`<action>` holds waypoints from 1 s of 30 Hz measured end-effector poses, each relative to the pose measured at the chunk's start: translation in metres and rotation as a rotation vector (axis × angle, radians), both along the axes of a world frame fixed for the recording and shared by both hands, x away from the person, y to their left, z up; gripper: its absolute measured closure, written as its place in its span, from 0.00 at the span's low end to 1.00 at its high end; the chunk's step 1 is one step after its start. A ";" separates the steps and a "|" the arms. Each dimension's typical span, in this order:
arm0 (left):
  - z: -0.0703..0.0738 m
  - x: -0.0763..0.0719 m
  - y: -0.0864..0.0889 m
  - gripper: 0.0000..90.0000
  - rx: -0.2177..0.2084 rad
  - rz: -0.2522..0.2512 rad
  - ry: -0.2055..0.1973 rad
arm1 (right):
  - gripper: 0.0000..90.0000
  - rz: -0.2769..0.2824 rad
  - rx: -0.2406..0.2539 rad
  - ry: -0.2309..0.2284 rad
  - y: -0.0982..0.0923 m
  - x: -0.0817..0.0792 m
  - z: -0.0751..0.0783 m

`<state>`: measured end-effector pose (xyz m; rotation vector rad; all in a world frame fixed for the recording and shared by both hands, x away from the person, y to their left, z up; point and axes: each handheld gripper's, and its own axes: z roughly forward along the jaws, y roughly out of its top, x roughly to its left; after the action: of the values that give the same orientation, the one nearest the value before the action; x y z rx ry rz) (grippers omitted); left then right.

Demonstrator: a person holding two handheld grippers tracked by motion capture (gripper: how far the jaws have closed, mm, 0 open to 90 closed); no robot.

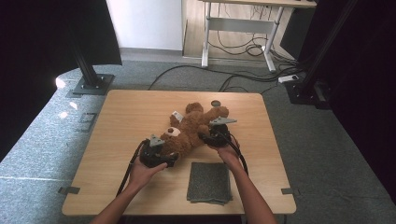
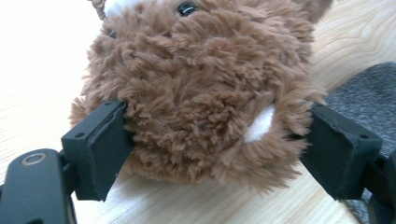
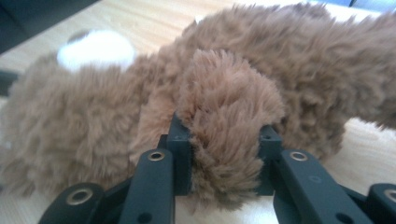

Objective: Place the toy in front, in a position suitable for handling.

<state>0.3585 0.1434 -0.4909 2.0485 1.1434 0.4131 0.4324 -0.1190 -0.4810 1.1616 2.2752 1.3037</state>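
Two tongs were seen at work on one wooden table [image 1: 121, 121], which lay under both of them and stretched well beyond them on every side. Between the two tongs a brown teddy bear [image 1: 191, 128] was stretched out flat on the tabletop, its head toward the left one and its limbs toward the right one. Just behind the tongs, on the person's side and nearer the right one, a folded grey cloth [image 1: 209, 183] was laid flat, apart from the bear.

The left tongs [image 2: 217, 140] were set around the bear's head, with the jaws spread wide and pressed into the fur on either side, so the head was taken to be pinched. The right tongs [image 3: 225, 154] were closed much further on a limb of the bear, and the plush was squeezed between the jaws.

The step in hand was judged to be a two-point grasp ahead of a lift or a shift of the bear. For that to be done well, both grips would need to be held firm, since only soft pile was caught. The two tongs would best be raised together and kept level, so the body was not stretched or twisted between them. The head grip, being shallow, was judged the likelier one to slip.
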 end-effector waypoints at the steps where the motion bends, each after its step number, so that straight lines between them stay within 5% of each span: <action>1: -0.001 0.001 0.000 0.16 0.011 0.000 -0.001 | 0.77 0.003 -0.002 0.005 0.000 -0.001 -0.001; 10: -0.008 0.012 0.011 0.17 0.071 0.033 0.018 | 0.79 0.040 0.032 0.029 0.009 -0.012 -0.015; 19: -0.014 0.022 0.037 0.29 0.053 0.089 0.039 | 0.79 0.094 0.066 0.047 0.023 -0.013 -0.027; 30: -0.013 0.032 0.051 0.29 0.048 0.135 0.051 | 0.78 0.107 0.105 0.061 0.034 -0.012 -0.027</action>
<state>0.3905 0.1944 -0.5036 2.0401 1.3189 0.4598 0.4199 -0.0851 -0.5081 1.1413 2.3677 1.4625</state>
